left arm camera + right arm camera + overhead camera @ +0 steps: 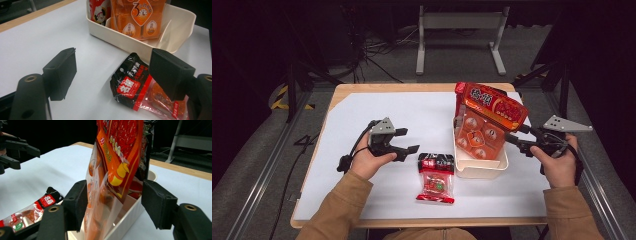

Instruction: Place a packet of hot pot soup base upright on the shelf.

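Our right gripper [515, 138] stands with its jaws wide on either side of the orange bag [110, 177]. In the right gripper view the left pad lies at the bag's clear edge — we cannot tell whether it touches — and the right pad stands apart. The bag stands upright in the white bin [482, 167] at the table's right, its top tilted toward the far side, with a red packet [100, 12] behind it in the same bin.

Our left gripper [408, 141] hovers over the white sheet [362, 115], jaws wide with nothing between them. Just ahead of it a small pouch [436, 177] lies flat — black at the top, clear and red below — close to the bin's near wall. Both grippers are well apart, the bin and pouch between them.
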`<act>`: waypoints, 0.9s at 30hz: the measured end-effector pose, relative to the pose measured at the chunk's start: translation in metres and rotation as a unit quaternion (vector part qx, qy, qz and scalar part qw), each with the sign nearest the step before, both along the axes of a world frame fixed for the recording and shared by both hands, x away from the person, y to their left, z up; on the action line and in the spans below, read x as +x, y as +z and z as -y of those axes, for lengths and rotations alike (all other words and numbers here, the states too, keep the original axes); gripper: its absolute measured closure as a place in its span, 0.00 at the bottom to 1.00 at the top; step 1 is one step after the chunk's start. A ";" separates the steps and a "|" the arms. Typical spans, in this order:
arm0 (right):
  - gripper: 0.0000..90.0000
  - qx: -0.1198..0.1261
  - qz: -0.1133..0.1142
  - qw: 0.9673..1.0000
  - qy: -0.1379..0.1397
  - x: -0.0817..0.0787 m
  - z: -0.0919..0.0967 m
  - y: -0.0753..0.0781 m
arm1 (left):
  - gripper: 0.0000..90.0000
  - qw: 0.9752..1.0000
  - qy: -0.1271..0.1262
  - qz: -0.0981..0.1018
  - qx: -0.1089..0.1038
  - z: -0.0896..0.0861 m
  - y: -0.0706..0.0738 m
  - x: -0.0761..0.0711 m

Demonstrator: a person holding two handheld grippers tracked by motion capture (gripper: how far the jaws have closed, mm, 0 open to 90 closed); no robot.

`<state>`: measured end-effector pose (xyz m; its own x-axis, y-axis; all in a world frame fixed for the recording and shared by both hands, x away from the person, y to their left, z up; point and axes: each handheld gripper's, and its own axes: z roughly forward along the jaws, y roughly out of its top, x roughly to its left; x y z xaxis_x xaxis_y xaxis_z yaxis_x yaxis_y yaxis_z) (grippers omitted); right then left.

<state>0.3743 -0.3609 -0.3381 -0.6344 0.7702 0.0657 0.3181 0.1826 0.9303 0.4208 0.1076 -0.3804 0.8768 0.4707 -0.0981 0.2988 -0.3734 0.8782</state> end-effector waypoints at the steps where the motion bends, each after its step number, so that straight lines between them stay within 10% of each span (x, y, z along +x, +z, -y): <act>1: 0.42 -0.001 0.001 1.000 -0.001 -0.001 0.001 0.001 | 0.26 1.000 0.001 0.000 -0.001 0.001 -0.001 0.001; 27: 0.41 -0.027 -0.001 0.999 -0.030 -0.012 0.024 0.001 | 0.27 0.999 0.006 -0.052 0.000 0.021 -0.032 0.018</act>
<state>0.3627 -0.3853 -0.3367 -0.5863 0.8098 0.0234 0.3313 0.2133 0.9191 0.4387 0.0864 -0.4128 0.8559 0.4816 -0.1885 0.3927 -0.3682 0.8427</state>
